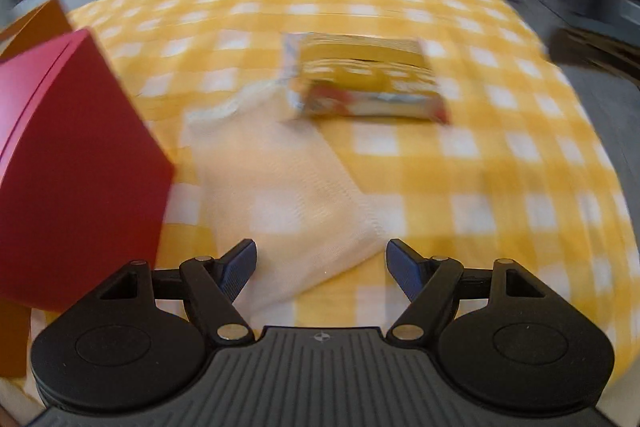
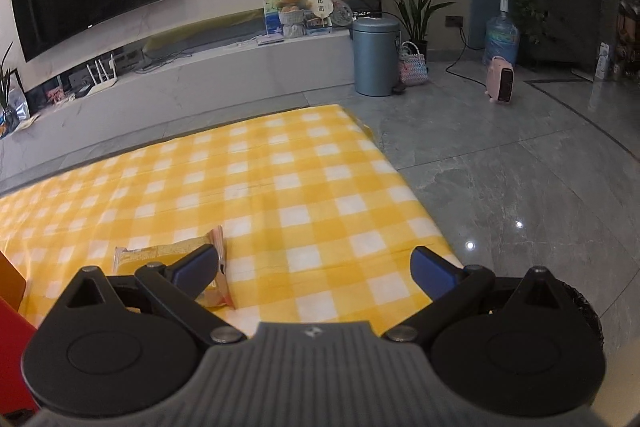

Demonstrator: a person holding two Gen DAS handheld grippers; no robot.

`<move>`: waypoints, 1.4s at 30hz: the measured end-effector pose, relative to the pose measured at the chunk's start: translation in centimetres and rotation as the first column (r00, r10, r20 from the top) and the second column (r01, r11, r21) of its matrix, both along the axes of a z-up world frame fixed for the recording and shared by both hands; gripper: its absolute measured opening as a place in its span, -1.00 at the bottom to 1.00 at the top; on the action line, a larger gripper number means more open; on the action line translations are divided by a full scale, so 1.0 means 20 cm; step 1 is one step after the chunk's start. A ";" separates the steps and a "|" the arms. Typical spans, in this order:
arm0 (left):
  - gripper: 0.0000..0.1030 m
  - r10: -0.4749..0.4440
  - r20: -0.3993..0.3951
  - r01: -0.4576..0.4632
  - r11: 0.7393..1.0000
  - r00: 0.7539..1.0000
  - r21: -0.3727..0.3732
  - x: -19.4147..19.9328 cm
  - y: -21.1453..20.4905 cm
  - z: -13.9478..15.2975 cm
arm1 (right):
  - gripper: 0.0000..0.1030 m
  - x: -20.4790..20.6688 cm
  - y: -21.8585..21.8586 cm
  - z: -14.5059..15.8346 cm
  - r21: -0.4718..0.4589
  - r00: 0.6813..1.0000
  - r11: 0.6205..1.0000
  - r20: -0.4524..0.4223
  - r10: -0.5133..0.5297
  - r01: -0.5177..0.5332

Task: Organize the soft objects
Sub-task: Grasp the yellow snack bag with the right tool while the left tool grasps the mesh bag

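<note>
left tool (image 1: 322, 267): jaws spread wide, nothing between them, poised low over the near end of the cloth.
right tool (image 2: 314, 273): also spread wide and empty, held above the bench near its right edge.
cream cloth (image 1: 288, 195): lies flat on the checked bench cover (image 1: 480, 155), just ahead of the left tool, its far end reaching to the snack packet.
how it handles: looks like a light knit, limp and likely to drape; a pinch on the near corner or hem should lift it, though it would trail and could drag the packet.
snack packet (image 1: 360, 83): yellow wrapper beyond the cloth, touching or just overlapping it; the blur in the left view makes that hard to settle. in the right view it sits partly behind the tool's left finger (image 2: 198, 269).
packet feel: probably light, crinkly, slippery film; its crimped end looks the safest hold.
red box (image 1: 72, 163): stands close on the left, just beside the cloth; the most likely thing to bump.
orange box (image 1: 40, 27): behind the red one.
floor (image 2: 520, 167): off the right edge.
</note>
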State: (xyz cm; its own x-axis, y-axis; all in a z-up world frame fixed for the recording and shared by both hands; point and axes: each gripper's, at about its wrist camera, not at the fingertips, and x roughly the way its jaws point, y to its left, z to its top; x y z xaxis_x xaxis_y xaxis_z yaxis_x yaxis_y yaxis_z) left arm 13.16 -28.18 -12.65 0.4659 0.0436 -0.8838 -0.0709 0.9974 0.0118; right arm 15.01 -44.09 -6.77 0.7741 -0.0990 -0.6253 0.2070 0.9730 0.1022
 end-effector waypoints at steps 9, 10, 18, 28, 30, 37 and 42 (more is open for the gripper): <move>1.00 0.077 0.037 -0.077 0.997 0.996 0.004 0.05 0.01 -0.02 | 0.95 0.12 0.16 -0.01 0.028 0.984 0.984 0.048 0.173 -0.174; 1.00 0.083 0.041 -0.084 0.997 0.996 0.003 0.05 0.01 -0.02 | 0.95 0.14 0.18 -0.03 0.037 0.979 0.979 0.046 0.200 -0.202; 1.00 0.125 0.060 -0.126 0.992 0.990 0.003 0.08 0.03 -0.05 | 0.95 0.37 0.37 -0.23 -0.077 0.930 0.929 -0.097 0.355 -0.363; 1.00 0.124 0.066 -0.124 0.992 0.990 -0.004 0.08 0.02 -0.05 | 0.95 0.55 0.43 -0.25 0.002 0.852 0.865 -0.175 0.494 -0.501; 1.00 0.130 0.070 -0.129 0.992 0.989 -0.013 0.08 0.03 -0.05 | 0.95 0.60 0.45 -0.27 0.051 0.825 0.850 -0.217 0.521 -0.524; 1.00 0.124 0.073 -0.125 0.992 0.990 0.003 0.07 0.02 -0.04 | 0.89 0.63 0.49 -0.32 0.064 0.787 0.841 -0.319 0.528 -0.538; 1.00 0.114 0.069 -0.113 0.993 0.991 -0.012 0.08 0.04 -0.05 | 0.80 0.57 0.40 -0.30 0.070 0.811 0.859 -0.297 0.504 -0.508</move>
